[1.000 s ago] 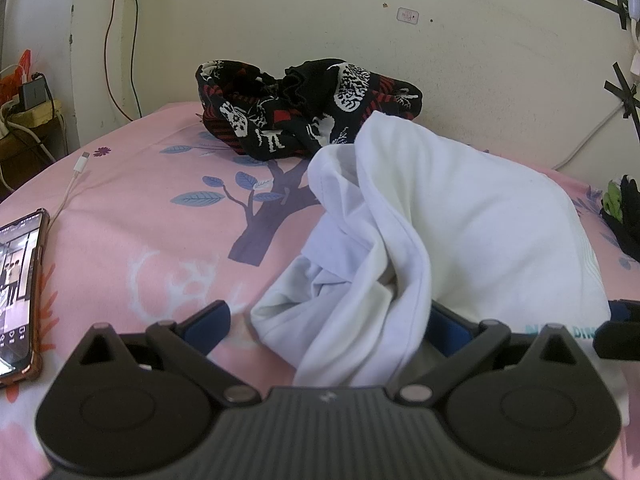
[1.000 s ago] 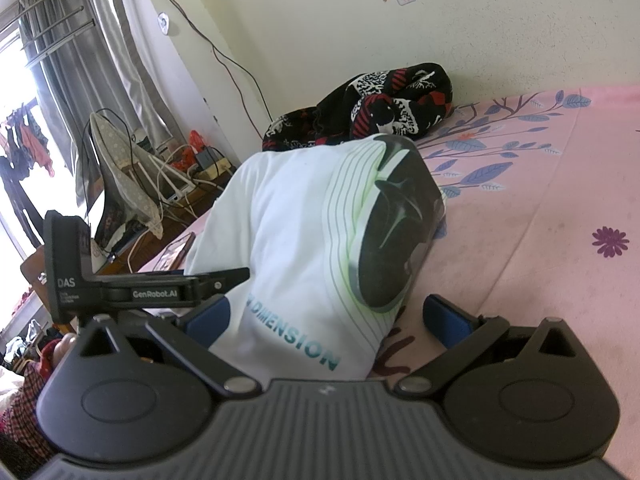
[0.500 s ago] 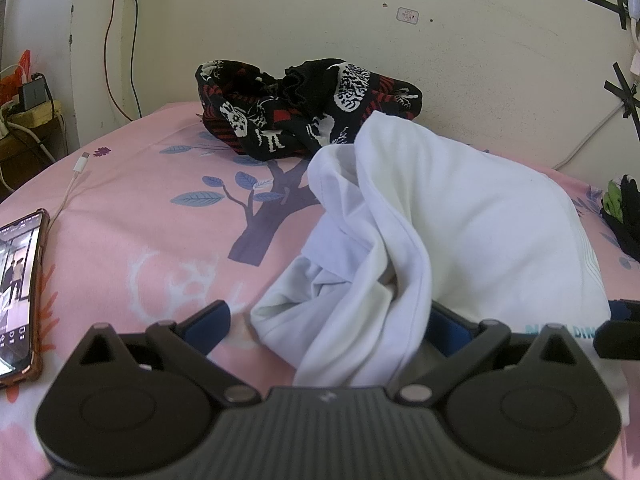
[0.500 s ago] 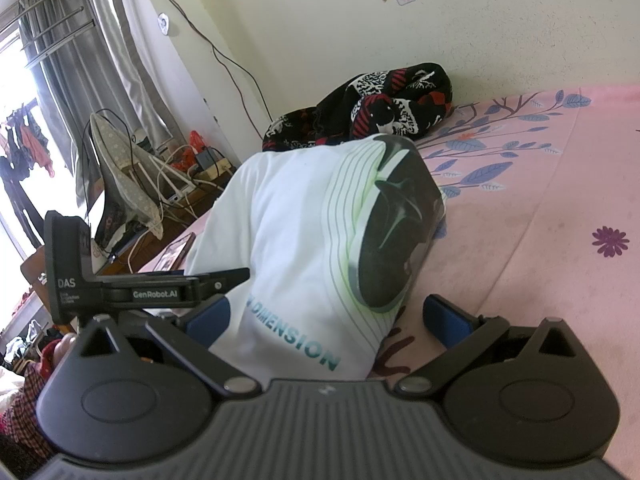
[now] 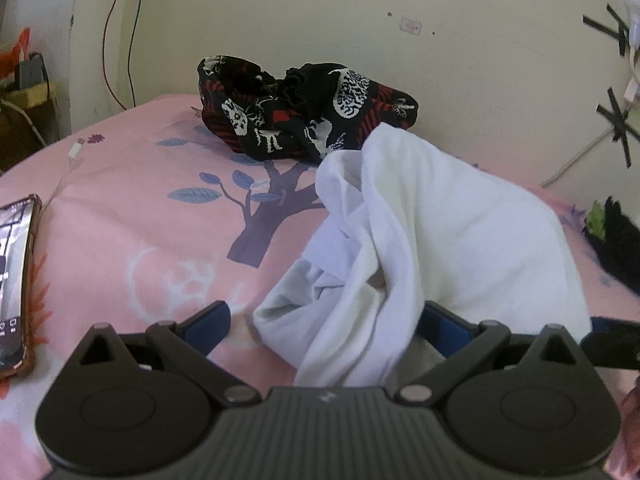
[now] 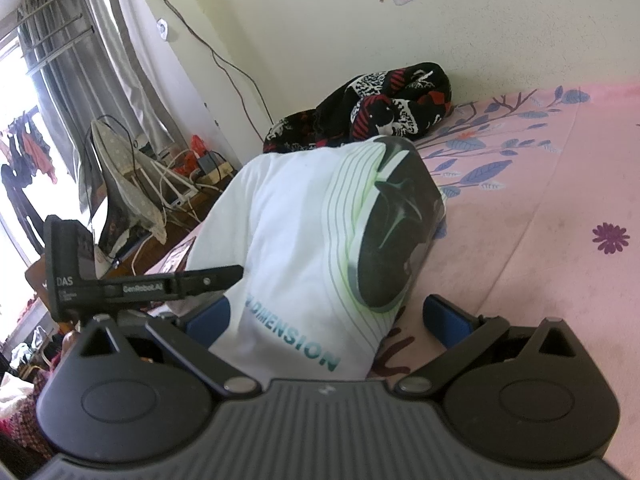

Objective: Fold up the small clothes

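A white T-shirt (image 5: 460,240) lies bunched in a loose mound on a pink bed (image 5: 140,220) with a printed tree pattern, its dark graphic and teal lettering facing the right camera. No neat fold shows yet, so the folding seems barely begun. The left gripper (image 5: 324,316) has its fingers spread wide, a hanging edge of the shirt between them, not pinched. The right gripper (image 6: 340,312) is likewise spread around the printed hem, gripping nothing. Behind, a black, red and white patterned garment (image 5: 304,108) sits crumpled against the wall, also unfolded. A phone (image 5: 14,280) rests at the bed's left edge.
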Demonstrator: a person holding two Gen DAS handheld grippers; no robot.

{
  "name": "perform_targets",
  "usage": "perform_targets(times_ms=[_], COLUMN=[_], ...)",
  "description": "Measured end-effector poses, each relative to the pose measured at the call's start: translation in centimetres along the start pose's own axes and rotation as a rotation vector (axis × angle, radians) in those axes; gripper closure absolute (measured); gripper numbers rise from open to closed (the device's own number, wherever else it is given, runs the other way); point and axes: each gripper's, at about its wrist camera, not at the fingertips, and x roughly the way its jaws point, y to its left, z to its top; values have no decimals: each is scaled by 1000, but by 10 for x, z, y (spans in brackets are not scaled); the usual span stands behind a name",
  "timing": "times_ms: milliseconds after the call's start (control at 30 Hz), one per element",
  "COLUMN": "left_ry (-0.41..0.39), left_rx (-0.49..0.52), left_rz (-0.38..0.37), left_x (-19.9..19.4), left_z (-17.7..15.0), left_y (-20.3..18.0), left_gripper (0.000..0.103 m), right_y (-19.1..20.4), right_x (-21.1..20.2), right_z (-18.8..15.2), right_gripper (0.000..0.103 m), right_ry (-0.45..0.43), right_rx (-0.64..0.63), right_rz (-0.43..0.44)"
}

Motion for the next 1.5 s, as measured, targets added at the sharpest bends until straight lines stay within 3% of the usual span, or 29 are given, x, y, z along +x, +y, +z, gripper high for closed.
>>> perform_targets(times_ms=[200, 400, 533, 767, 933, 1000, 1067, 1100, 1133, 1167, 1200, 1300, 1400, 1500], left_ry=[5, -20, 46, 107, 167, 182, 172, 158, 148, 136, 131, 144, 138, 120], left_rx=[-37, -5, 19, -7, 56, 90, 107, 131, 154, 183, 201, 258, 311, 348], left_rz=[-40, -82, -79, -160, -207, -232, -246, -226, -206, -184, -175, -194, -247, -355], left_x=[-1, 2, 23, 28, 27, 27, 25, 25, 25, 25, 25, 30, 45, 65], left_z=[9, 26, 27, 28, 30, 27, 22, 18, 16, 13, 13, 20, 37, 67], left_y=[4, -5, -3, 12, 15, 9, 2, -4, -9, -17, -24, -61, -112, -181], left_gripper=[0, 0, 0, 0, 0, 1, 1, 1, 1, 5, 15, 41, 46, 49], right_y=[1, -1, -4, -17, -13, -9, -2, 0, 1, 0, -1, 1, -10, -38], right_x=[0, 0, -1, 0, 25, 35, 43, 44, 44, 41, 36, 11, -30, -91], right_z=[0, 0, 1, 14, 29, 31, 34, 36, 37, 39, 41, 44, 55, 77], right_gripper=[6, 6, 6, 6, 6, 6, 18, 40, 54, 62, 70, 75, 76, 76], right_ry=[-1, -2, -4, 5, 90, 86, 83, 77, 74, 65, 57, 17, -74, -201], right_rx=[2, 6, 27, 91, 111, 122, 92, 78, 66, 74, 74, 19, -25, -46], right_rz=[3, 6, 17, 1, 54, 42, 4, -34, -69, -70, -62, -86, -156, -255])
